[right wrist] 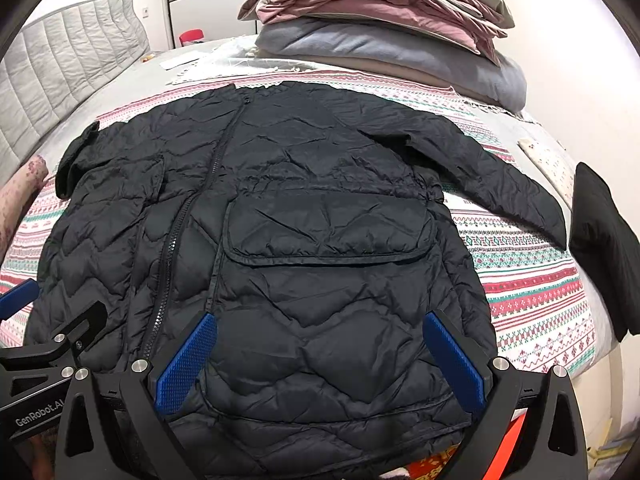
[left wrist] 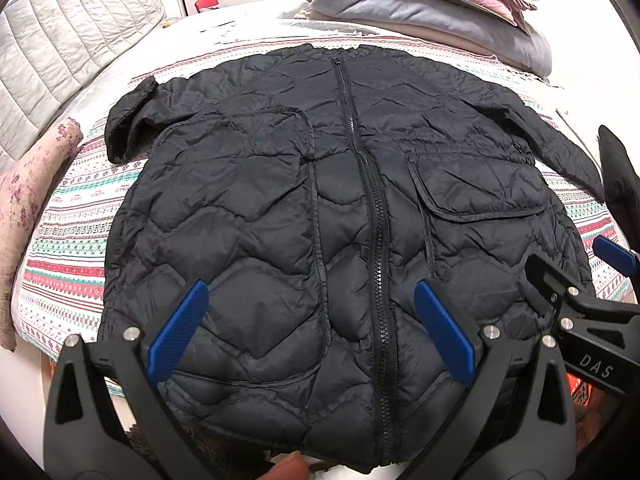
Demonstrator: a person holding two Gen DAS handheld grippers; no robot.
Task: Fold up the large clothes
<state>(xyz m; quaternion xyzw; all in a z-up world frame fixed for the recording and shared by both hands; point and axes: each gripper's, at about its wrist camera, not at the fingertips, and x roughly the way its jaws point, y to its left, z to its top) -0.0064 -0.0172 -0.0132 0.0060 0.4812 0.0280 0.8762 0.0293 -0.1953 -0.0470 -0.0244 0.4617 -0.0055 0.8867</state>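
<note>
**Q:** Where is the garment being presented, and why in this pose?

**A:** The black quilted jacket (left wrist: pixel 320 208) is being shown lying flat, front up and zipped, on the striped bedspread (left wrist: pixel 68 240), collar toward the stacked bedding (left wrist: pixel 424 4). The zipper (left wrist: pixel 372 208) is being kept closed, presumably so that both front panels are being handled as one sheet. One sleeve (right wrist: pixel 492 176) is being left stretched outward; the other sleeve (left wrist: pixel 132 120) is lying bunched at the far edge.

**Q:** How are the grippers being held?

**A:** The left gripper (left wrist: pixel 312 332) and the right gripper (right wrist: pixel 320 360) are both being held with fingers spread wide, nothing being gripped. They are being poised side by side over the hem, probably because the hem offers a straight edge from which a first fold is being planned.
</note>
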